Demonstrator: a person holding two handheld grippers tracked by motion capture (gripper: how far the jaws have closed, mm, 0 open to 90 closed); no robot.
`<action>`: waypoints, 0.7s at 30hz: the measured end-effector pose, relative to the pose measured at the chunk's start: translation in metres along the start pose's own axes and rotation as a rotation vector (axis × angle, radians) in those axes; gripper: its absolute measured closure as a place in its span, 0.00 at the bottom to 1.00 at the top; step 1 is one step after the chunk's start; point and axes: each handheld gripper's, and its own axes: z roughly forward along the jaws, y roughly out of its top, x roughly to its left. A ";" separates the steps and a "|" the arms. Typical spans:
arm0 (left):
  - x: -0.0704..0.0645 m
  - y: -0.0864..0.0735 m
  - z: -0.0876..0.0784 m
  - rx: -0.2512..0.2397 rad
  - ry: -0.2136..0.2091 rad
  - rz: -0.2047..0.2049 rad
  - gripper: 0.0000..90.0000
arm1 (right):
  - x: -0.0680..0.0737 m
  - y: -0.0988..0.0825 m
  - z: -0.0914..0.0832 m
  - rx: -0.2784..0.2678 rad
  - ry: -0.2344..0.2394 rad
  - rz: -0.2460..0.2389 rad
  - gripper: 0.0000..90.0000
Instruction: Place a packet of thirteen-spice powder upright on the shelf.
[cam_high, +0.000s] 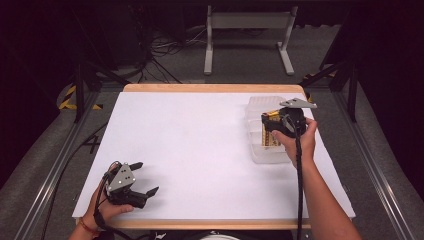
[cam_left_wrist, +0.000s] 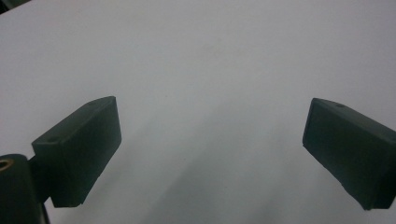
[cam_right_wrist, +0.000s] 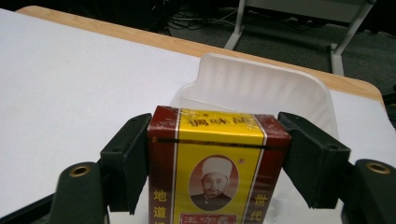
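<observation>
Right gripper (cam_right_wrist: 219, 168) clamped on yellow-red box (cam_right_wrist: 217, 172) over clear plastic tub (cam_right_wrist: 261, 84), probably loading or lifting out; left gripper (cam_left_wrist: 210, 154) idle, jaws spread, nothing between.

Red-and-yellow box (cam_right_wrist: 217, 163), front face, seen in the right gripper view:
- Top yellow band: a row of red Chinese characters, too blurred to read with certainty.
- Left red stripe, gold characters reading downward: 地, 道.
- Right red stripe, gold characters reading downward: 世, 代.
- Small ® mark beside the oval portrait emblem at centre.
- Red panel at the lower edge: characters cut off, unreadable.

In the high view the same box (cam_high: 270, 131) shows print too small to read.
</observation>
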 end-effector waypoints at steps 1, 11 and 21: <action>-0.001 0.000 0.000 -0.002 -0.001 -0.006 0.06 | 0.000 0.000 -0.001 0.001 -0.006 -0.001 0.34; 0.000 0.000 0.000 -0.002 -0.001 -0.005 0.06 | -0.005 -0.004 -0.009 0.026 -0.016 -0.009 0.34; 0.000 0.000 0.000 0.000 0.001 -0.003 0.06 | -0.011 -0.013 -0.014 0.052 -0.017 -0.009 0.35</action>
